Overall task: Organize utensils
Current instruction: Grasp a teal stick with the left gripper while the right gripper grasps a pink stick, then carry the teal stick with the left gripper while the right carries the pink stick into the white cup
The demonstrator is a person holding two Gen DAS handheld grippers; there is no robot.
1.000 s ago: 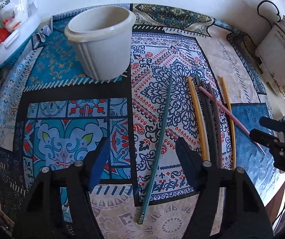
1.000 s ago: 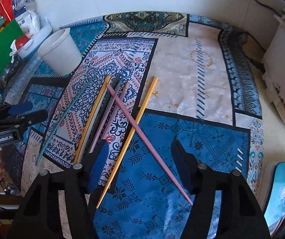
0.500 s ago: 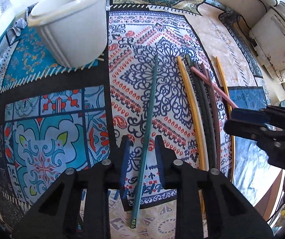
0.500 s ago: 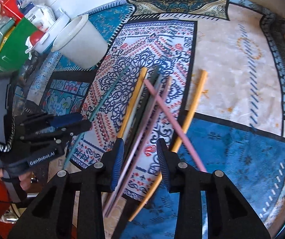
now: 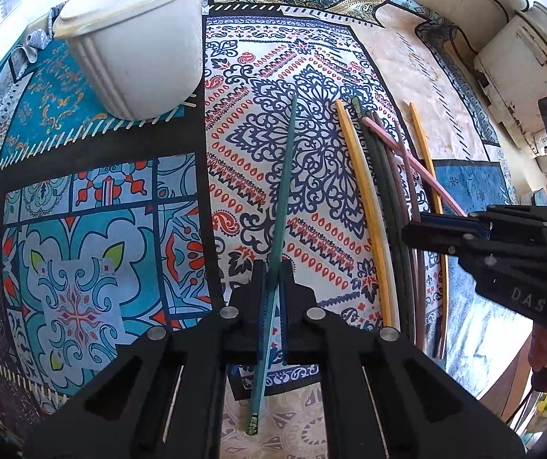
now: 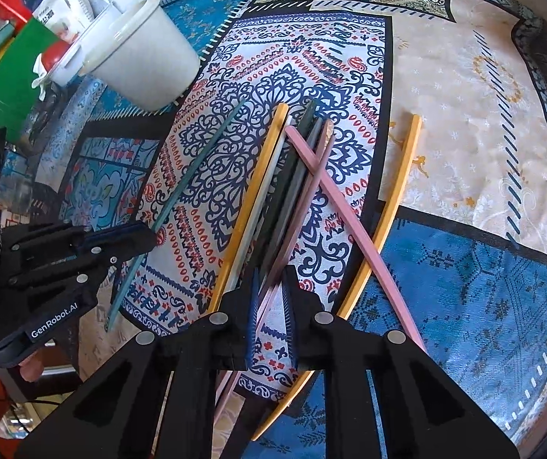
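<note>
A teal chopstick (image 5: 283,199) lies on the patterned cloth; my left gripper (image 5: 272,271) is shut on its near part. It also shows in the right wrist view (image 6: 193,176), pinched by the left gripper (image 6: 147,235). A bundle of yellow, grey, dark and mauve chopsticks (image 6: 288,187) lies to the right, with a pink chopstick (image 6: 349,225) crossing it and a yellow chopstick (image 6: 391,199) apart. My right gripper (image 6: 271,281) is nearly closed around a mauve chopstick (image 6: 304,206). A white bucket (image 5: 135,38) stands at the far left.
Bottles, a green box and a plastic tub (image 6: 25,49) crowd the far left edge beyond the bucket. A white appliance (image 5: 521,61) with a cable stands at the far right. The table's near edge runs just below both grippers.
Both grippers have come down and closed their jaws. The left one has shut on the teal chopstick; the right one has narrowed onto the mauve chopstick in the bundle.
</note>
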